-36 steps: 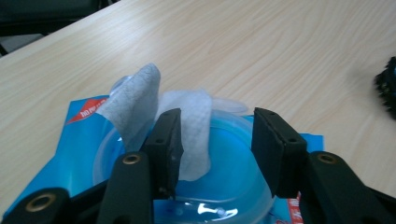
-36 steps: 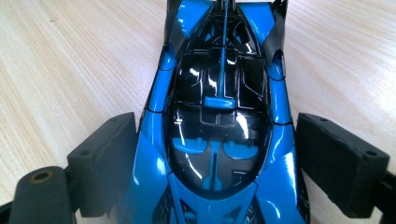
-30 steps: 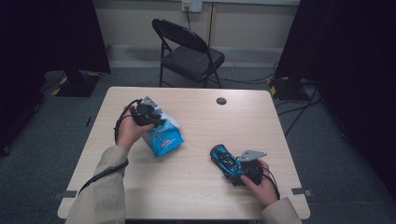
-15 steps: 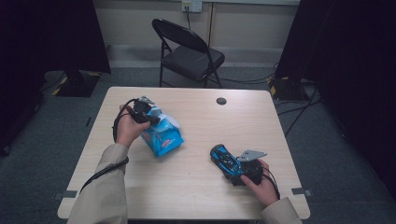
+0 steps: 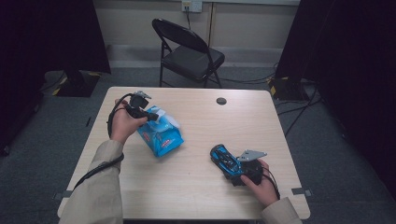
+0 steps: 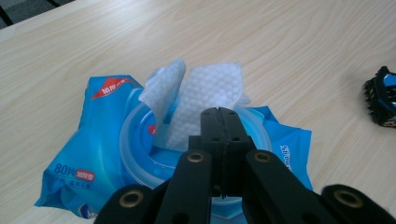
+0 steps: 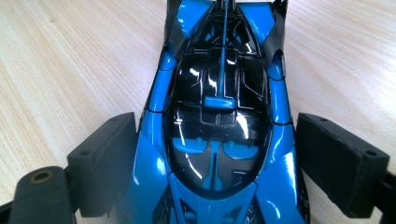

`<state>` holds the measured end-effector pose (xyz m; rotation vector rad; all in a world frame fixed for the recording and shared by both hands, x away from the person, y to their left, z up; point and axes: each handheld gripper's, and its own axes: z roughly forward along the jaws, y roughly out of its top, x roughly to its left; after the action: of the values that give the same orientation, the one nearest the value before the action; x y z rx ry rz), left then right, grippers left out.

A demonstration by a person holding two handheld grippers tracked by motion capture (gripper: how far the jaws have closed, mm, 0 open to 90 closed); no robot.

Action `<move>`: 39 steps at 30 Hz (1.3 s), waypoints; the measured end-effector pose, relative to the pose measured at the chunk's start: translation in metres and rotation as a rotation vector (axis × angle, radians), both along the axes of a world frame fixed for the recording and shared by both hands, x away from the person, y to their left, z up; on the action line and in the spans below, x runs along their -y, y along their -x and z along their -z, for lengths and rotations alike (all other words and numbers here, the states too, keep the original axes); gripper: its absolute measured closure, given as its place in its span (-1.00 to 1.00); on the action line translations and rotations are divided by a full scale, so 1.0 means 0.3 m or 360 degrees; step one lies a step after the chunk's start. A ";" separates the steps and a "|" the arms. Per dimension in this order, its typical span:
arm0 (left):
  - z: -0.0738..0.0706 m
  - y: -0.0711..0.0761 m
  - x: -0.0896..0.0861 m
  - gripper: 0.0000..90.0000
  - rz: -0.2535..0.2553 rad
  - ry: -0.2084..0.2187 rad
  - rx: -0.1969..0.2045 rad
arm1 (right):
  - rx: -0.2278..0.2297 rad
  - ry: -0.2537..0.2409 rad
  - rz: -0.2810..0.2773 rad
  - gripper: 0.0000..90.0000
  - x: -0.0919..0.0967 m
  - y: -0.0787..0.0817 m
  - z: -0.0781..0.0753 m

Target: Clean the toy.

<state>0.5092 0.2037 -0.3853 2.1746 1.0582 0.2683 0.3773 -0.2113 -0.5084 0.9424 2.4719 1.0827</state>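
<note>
We see a blue pack of wipes (image 5: 161, 135) lying on the wooden table (image 5: 196, 186), left of the middle of the high view. Its round lid (image 6: 135, 140) is open, and a white wipe (image 6: 205, 93) sticks up out of the hole. In the left gripper view the wipe stands in the middle of the frame, just above the black jaws. The left gripper (image 6: 219, 116) has its jaws pressed together, after closing a moment ago. The wipe's lower edge goes behind the jaw tips, so we think they pinch it, but we cannot be sure from here. In the high view the left hand (image 5: 122, 123) holds that gripper at the upper left end of the pack.

A shiny blue toy car (image 5: 226, 159) sits on the table in the lower right of the high view. The right gripper (image 7: 219, 158) has one jaw on each side of the car. In the right gripper view the left pad touches the car's side, and the right pad sits right beside it.
</note>
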 end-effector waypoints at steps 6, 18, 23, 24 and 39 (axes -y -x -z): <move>-0.053 0.001 0.007 1.00 0.0000 0.0009 0.0006 | -0.0003 0.0000 0.0002 -0.69 0.000 0.001 0.000; -0.154 0.005 0.010 1.00 -0.0008 0.0011 0.0041 | -0.0003 -0.0001 0.0002 -0.69 0.000 0.002 0.000; -0.178 0.010 0.004 1.00 -0.0019 0.0023 0.0041 | -0.0003 -0.0001 0.0002 -0.69 0.000 0.002 0.000; -0.184 0.011 0.003 1.00 -0.0017 0.0023 0.0043 | -0.0003 -0.0001 0.0002 -0.69 0.000 0.002 0.000; -0.280 0.024 0.008 1.00 -0.0021 0.0077 0.0061 | -0.0004 -0.0001 0.0004 -0.69 0.000 0.002 0.000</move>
<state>0.5019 0.2013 -0.3014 2.1121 1.0475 0.2867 0.3766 -0.2113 -0.5084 0.9471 2.4719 1.0826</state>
